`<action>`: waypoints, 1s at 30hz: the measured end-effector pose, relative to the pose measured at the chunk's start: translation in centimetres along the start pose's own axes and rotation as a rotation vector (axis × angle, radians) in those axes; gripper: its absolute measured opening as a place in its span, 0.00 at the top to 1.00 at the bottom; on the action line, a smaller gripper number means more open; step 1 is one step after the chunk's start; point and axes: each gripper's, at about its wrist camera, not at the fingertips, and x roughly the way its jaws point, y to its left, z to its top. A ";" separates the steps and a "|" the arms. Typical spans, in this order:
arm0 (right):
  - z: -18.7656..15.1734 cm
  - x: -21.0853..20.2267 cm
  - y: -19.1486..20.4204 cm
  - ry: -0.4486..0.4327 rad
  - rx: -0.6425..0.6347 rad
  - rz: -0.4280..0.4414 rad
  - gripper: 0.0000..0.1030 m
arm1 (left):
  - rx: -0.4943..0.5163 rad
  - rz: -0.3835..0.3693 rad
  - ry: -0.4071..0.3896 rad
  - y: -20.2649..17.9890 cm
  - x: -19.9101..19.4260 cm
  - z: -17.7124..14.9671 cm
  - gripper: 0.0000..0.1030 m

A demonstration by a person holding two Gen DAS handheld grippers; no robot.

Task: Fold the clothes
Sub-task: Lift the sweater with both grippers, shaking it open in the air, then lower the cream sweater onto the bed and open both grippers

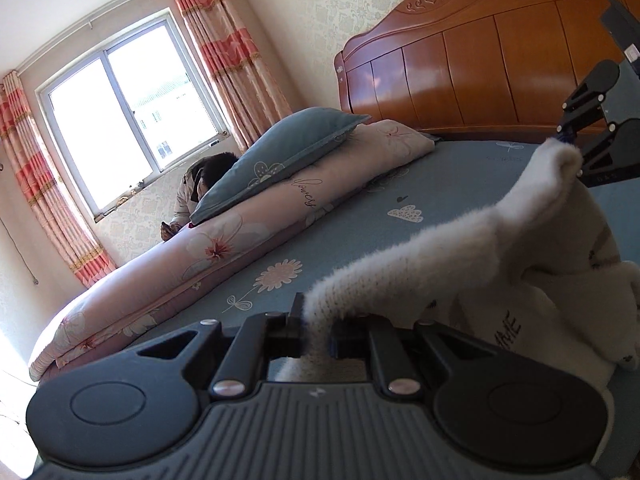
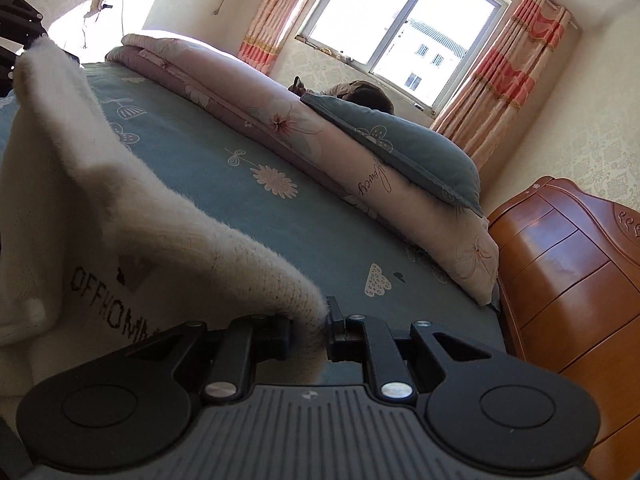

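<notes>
**Both grippers clamped on one white sweater above the bed**

Left wrist view: the left gripper [image 1: 316, 336] has its jaws nearly closed on a fuzzy edge of the white knitted sweater with dark lettering [image 1: 500, 248], which hangs lifted over the blue flower-printed bed sheet [image 1: 340, 240]. The sweater's far corner is pinched by the right gripper [image 1: 570, 146], near the orange-brown wooden headboard [image 1: 480, 72]. A blue pillow [image 1: 276, 156] lies on the pink floral rolled quilt [image 1: 224, 240].

Right wrist view: the right gripper [image 2: 326, 334] is likewise pinched shut on the sweater's [image 2: 80, 184] ribbed hem. Black parts beyond the far corner are probably the left gripper, though mostly cropped. No containers are visible.
</notes>
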 end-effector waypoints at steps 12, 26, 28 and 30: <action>-0.1 12.3 -1.1 0.044 0.105 0.036 0.83 | -0.147 0.003 0.151 2.4 15.4 -3.7 0.90; -3.4 25.1 -0.6 0.184 0.162 0.074 0.83 | -0.135 -0.016 0.280 -0.3 27.8 -8.0 0.90; -4.3 26.4 0.0 0.204 0.165 0.077 0.83 | -0.145 -0.016 0.297 -0.7 29.0 -8.7 0.90; -4.8 27.2 0.2 0.208 0.180 0.070 0.83 | -0.158 -0.008 0.301 -0.9 29.8 -8.9 0.90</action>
